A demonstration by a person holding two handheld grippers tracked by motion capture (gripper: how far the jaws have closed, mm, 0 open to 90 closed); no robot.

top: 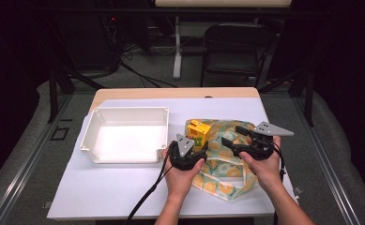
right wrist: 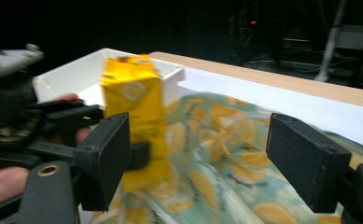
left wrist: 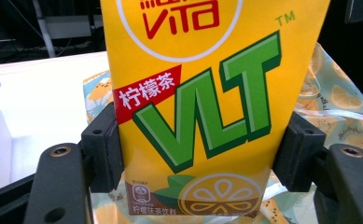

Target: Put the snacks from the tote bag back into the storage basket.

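I count one yellow drink carton (left wrist: 202,107) on my table, standing upright. There is one patterned bag (top: 227,161) with lemon slices printed on it, lying crumpled under and beside the carton. One white tray (top: 92,136) sits to the left of them. I have two grippers in view, the left gripper (top: 193,151) and the right gripper (top: 233,135), each held in one hand. Behind the table I see one dark folding chair (top: 234,47).

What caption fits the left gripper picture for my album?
Left gripper clamps a yellow lemon tea carton above a lemon-print bag.
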